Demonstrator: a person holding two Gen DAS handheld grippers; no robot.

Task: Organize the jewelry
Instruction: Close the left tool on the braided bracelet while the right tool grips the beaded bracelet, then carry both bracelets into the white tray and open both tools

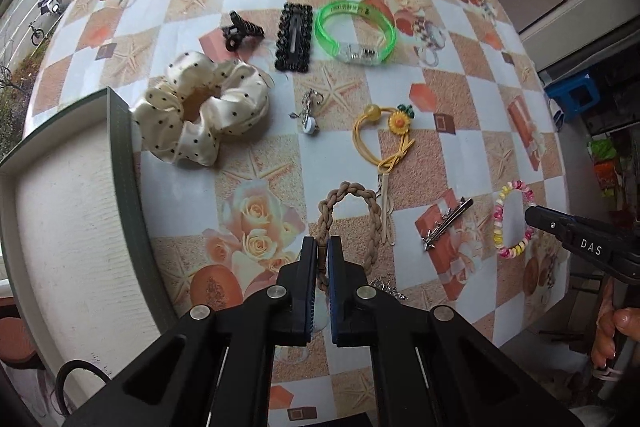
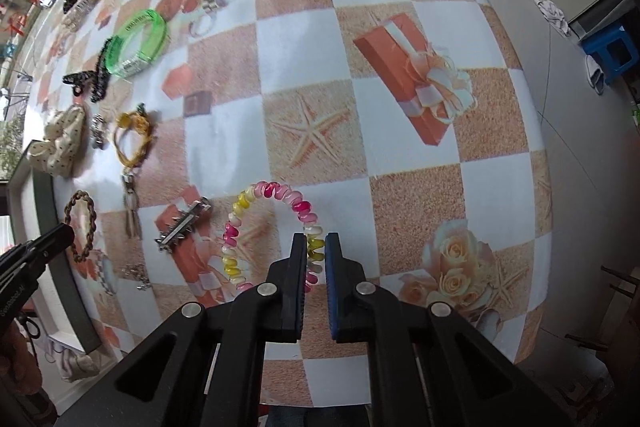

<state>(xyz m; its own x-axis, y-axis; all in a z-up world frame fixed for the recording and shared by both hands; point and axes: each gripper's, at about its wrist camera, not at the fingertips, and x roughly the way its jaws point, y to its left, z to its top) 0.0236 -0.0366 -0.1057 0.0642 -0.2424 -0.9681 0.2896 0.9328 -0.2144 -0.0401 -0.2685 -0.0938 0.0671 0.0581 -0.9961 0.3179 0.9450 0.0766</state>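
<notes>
- Left gripper (image 1: pixel 322 247), at the bottom centre of the left wrist view: its fingers (image 1: pixel 308 259) are pressed together on one side of the braided tan loop (image 1: pixel 347 217), which runs up out of the grip toward mid-frame.
- Right gripper (image 2: pixel 316 247), at the bottom centre of the right wrist view: its fingers (image 2: pixel 298 259) are clamped on the lower right side of the pink-and-yellow coil bracelet (image 2: pixel 272 227); the rest of the coil arcs up and to the left.
- In the left wrist view the right gripper shows at the right edge, at the same coil bracelet.
- Grey-green tray (image 1: pixel 128 179), at the left edge of the left wrist view, with a pale bare floor; nothing shows in the part that is visible.
- Cream polka-dot scrunchie (image 1: pixel 200 111), just beside the tray's upper corner on the worktop (image 1: pixel 256 27).
- Middle row, left to right: black claw clip (image 1: pixel 242 31), black beaded snap clip (image 1: pixel 294 39), clear green bangle (image 1: pixel 354 33).
- Below these: a small silver charm (image 1: pixel 306 113) and a yellow cord tie with a sunflower (image 1: pixel 384 135).
- Silver spiked clip (image 1: pixel 446 225), between the braided loop and the coil bracelet.
- More hair pieces lie along the far edge, upper left; too small to tell apart.
</notes>
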